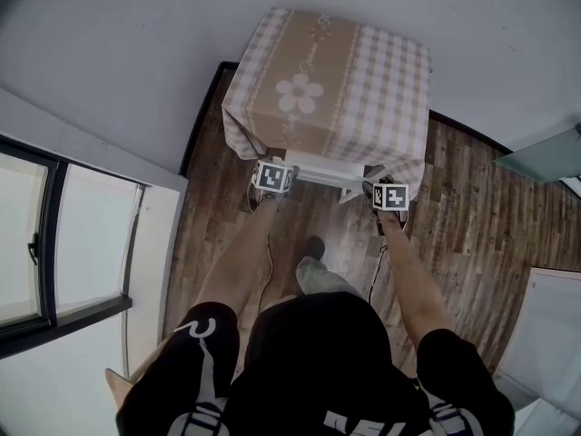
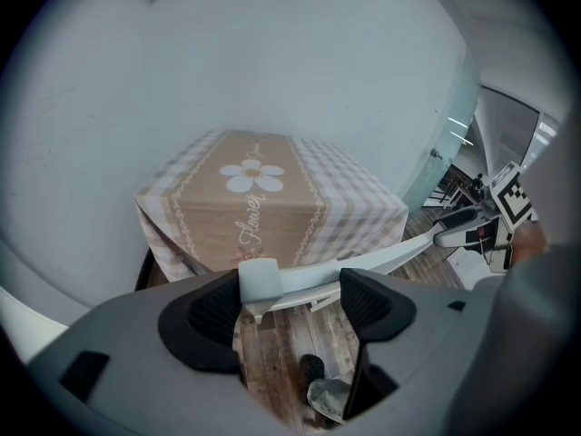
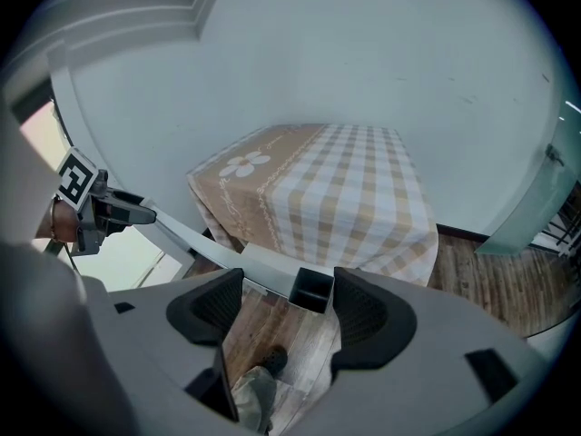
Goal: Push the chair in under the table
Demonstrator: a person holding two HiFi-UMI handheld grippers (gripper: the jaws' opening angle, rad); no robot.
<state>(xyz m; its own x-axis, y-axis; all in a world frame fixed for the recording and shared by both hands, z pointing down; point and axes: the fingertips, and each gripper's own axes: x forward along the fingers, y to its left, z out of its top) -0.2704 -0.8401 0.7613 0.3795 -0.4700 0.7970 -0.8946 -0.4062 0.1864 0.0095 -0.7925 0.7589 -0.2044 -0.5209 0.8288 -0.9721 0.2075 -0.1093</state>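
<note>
Small square table [image 1: 272,25] stands in a corner against a pale wall [image 1: 109,44]. Window [image 1: 27,234] low on the left, a teal panel [image 1: 545,157] on the right. Dark plank floor [image 1: 472,207], glossy, bare around the table. One shoe [image 1: 315,246] on the boards just behind the chair. Nothing shows between chair and table.

Cloth [image 1: 390,80] covers the table, hanging well down its sides: beige-and-white check, with a plain tan band carrying a white flower and script.

Chair [image 1: 318,165]: white and hard-edged, with a straight, square-section top rail [image 2: 363,263]. Only the back shows; the rest is tucked under the cloth at the table's near side.

Left gripper [image 2: 290,298]: jaws wide. The rail's capped left end sits between them, close against the left jaw, with a clear gap to the right one. Not clamped.

Right gripper [image 3: 289,300]: jaws wide. The rail's right end, an open dark hollow, lies between them toward the right jaw. No pinch; whether it touches a pad I cannot tell.
</note>
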